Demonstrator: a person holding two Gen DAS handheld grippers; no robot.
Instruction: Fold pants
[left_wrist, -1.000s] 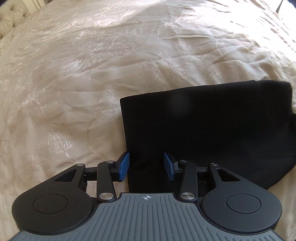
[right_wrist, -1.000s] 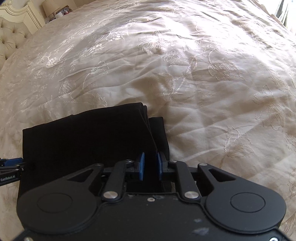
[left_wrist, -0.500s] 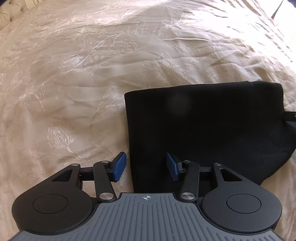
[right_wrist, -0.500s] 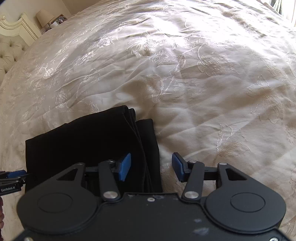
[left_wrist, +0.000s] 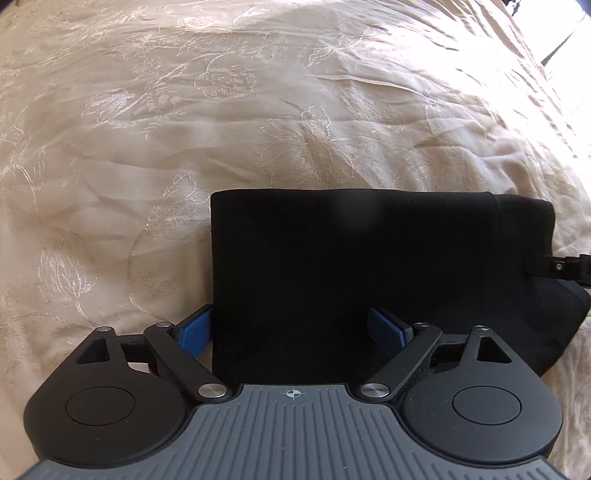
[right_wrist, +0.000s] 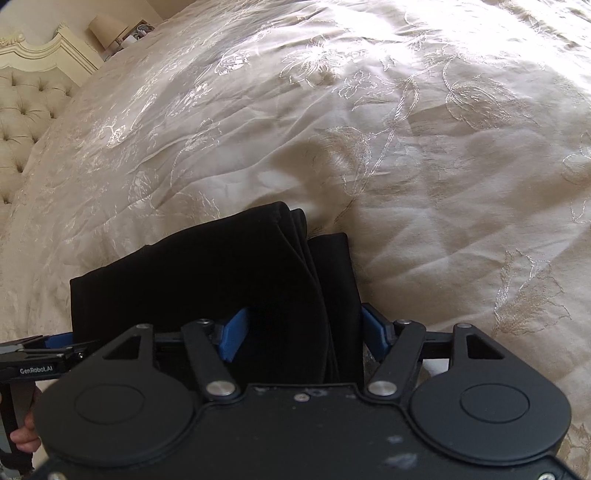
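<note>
Black, matte and soft, the pants (left_wrist: 369, 266) lie on the bed (left_wrist: 184, 110) as a compact rectangle of several layers, flat on the cream embroidered cover near its close edge. In the right wrist view the stacked layers show at the right-hand end, where folded edges (right_wrist: 306, 251) overlap and a lower layer pokes out just beside them.

The left tongs (left_wrist: 291, 330) straddle the left near corner of the bundle; their jaws are opening, the blue pads standing clear of the cloth on either side, so nothing is clamped. The right tongs (right_wrist: 301, 334) straddle the right-hand end; their jaws are opening too, spread wide with the layered edge between them but not pressed.

The cloth looks light and limp, with no stiffness of its own. It would likely sag and spill open if lifted by one point, and the layers could slide over one another, since the fabric seems smooth. The satin-like cover beneath may also let the bundle slip when pushed. A good hold would probably be at two corners of one short end, pinching all layers together, with both tongs lifting evenly. At the right end, catching the protruding lower layer as well would matter, or it may trail loose.
</note>
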